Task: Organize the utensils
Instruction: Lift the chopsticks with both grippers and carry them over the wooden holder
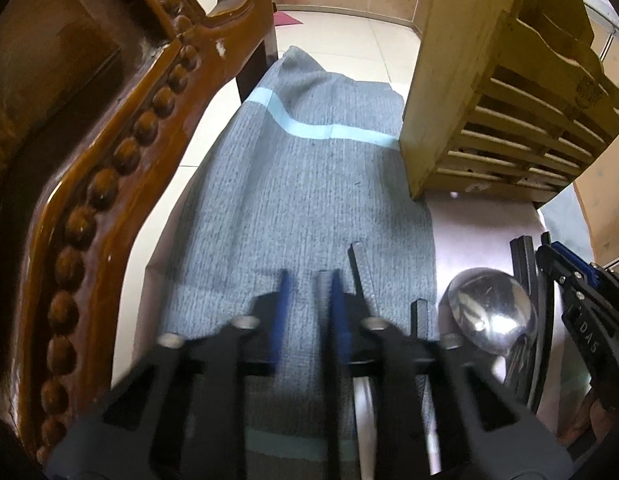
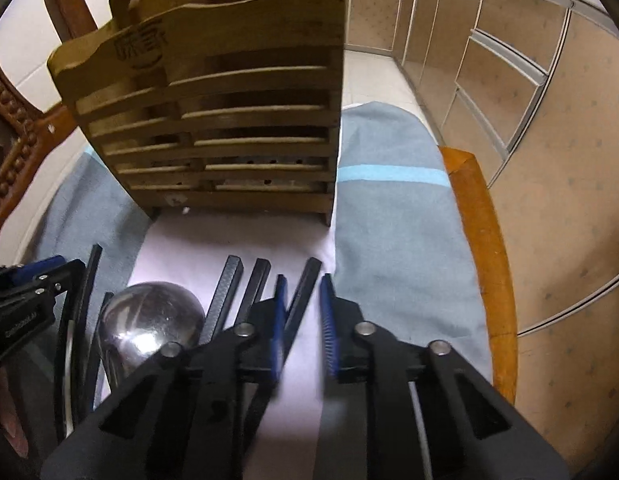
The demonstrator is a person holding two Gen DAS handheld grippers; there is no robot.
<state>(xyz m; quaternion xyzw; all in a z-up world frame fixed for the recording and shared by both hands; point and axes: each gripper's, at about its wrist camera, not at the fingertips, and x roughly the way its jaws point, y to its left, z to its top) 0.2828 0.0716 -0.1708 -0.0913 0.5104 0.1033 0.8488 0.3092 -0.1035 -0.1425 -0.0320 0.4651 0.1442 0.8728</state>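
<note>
Both claws low, pointing at wooden rack [image 2: 213, 120]. Left claw [image 1: 307, 280] fingers apart over grey towel [image 1: 309, 184]; right claw [image 2: 303, 284] apart, empty. Ladle [image 2: 153, 316] handle hidden, chopsticks [image 2: 225, 292] cut off.

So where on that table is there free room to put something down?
The grey towel lies bare between the carved chair and the wooden rack. A second bare stretch of towel runs right of the rack, up to the table's orange edge. It is crowded in front of the rack, where the spoon and black chopsticks lie.
</note>
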